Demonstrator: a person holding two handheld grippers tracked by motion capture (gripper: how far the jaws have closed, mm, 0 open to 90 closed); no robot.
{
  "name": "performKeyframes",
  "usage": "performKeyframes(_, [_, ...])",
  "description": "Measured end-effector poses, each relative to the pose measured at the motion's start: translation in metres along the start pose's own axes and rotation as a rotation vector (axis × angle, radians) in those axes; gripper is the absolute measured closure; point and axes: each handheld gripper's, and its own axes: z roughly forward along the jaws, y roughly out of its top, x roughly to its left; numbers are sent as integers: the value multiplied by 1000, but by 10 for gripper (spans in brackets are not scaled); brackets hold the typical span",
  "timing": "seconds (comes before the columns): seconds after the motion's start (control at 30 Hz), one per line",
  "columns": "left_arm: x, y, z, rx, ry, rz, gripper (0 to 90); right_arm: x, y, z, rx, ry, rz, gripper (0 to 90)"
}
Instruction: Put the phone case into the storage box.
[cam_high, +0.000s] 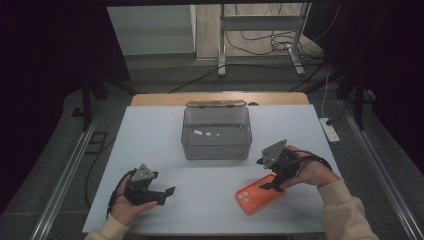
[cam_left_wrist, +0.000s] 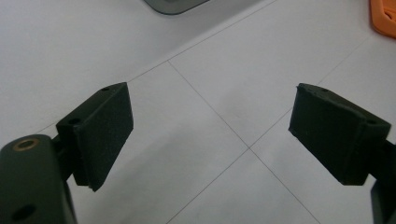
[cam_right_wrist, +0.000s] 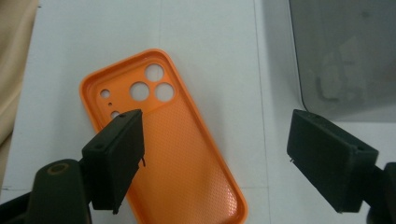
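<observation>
An orange phone case (cam_high: 259, 194) is seen lying flat, hollow side up, near the front right corner of the tabletop (cam_high: 150, 135). Its long axis runs diagonally, camera holes toward the front edge. The right gripper (cam_high: 274, 181) is held directly above its far end, jaws spread wide and grasping nothing; in the right gripper view one pad overlaps the case (cam_right_wrist: 177, 154), the other stands off over bare tabletop. The left gripper (cam_high: 167, 194) is held released near the front left, well apart from the case. A clear grey lidless box (cam_high: 216, 132) stands toward the back edge; nothing is made out inside it.
</observation>
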Motion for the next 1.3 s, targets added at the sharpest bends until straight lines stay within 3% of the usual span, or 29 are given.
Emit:
performKeyframes(0.7, [-1, -1, -1, 0, 1, 4, 137, -2, 2, 12, 33, 30, 3, 204])
performKeyframes(0.97, [-1, -1, -1, -2, 4, 5, 137, -5, 0, 22, 53, 78, 2, 233])
performKeyframes(1.3, [-1, -1, 0, 2, 3, 6, 137, -11, -5, 32, 93, 105, -6, 277])
